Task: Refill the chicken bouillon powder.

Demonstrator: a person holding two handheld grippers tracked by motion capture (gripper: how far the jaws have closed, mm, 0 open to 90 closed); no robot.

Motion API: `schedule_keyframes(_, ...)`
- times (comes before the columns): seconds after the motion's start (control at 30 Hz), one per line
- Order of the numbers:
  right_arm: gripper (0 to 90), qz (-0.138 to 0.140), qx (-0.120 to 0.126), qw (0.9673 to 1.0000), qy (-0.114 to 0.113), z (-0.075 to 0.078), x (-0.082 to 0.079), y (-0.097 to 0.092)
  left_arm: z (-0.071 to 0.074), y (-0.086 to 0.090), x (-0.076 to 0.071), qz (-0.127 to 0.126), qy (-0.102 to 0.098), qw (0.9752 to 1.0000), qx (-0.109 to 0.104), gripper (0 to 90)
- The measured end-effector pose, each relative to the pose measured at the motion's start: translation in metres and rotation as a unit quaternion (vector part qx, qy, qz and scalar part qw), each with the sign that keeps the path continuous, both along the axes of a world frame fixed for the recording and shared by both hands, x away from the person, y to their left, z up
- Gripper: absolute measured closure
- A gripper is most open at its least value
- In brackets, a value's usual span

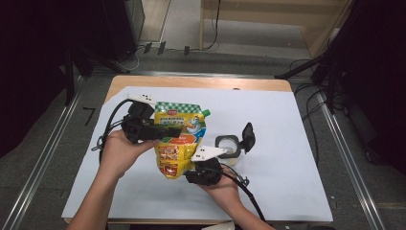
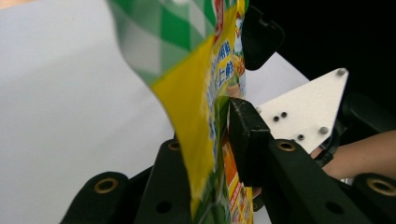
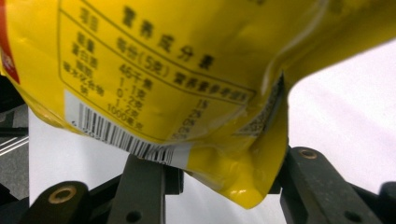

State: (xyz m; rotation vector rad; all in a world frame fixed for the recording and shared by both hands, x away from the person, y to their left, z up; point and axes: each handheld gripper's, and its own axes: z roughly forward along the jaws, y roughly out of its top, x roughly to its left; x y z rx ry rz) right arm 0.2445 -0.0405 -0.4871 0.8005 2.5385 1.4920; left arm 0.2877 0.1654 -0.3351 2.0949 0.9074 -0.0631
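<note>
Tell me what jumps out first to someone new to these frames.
The bright yellow and green pouch, held up over the middle of the white sheet, between both grippers: the left gripper has it at its left edge, the right gripper at its bottom corner. Just right of it stands a small clear jar with its black flip lid open.

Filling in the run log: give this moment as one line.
left gripper: jaws around pouch side | right gripper: shut on pouch bottom corner | jar: open, on table
</note>
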Motion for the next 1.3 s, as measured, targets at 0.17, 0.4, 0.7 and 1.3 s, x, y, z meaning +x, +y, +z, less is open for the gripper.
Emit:
schedule_keyframes(0.17, 63.5, 0.001, 0.000, 1.0000, -0.002, 0.001, -0.001, 0.000, -0.004, -0.008, -0.001, 0.000, 0.000, 0.9999, 0.016, 74.5)
schedule_keyframes(0.4, 62.1, 0.009, 0.006, 0.9999, -0.003, 0.006, -0.004, 0.001, -0.009, -0.015, -0.001, -0.004, 0.001, 0.9997, 0.024, 71.4)
schedule_keyframes(0.7, 58.2, 0.018, 0.016, 0.9997, -0.004, 0.015, -0.008, 0.001, -0.016, -0.019, 0.001, -0.008, 0.007, 0.9996, 0.025, 67.1)
schedule_keyframes(1.3, 56.8, 0.013, 0.013, 0.9997, 0.014, 0.019, -0.012, -0.002, -0.031, -0.026, 0.008, -0.007, 0.029, 0.9995, -0.012, 67.7)
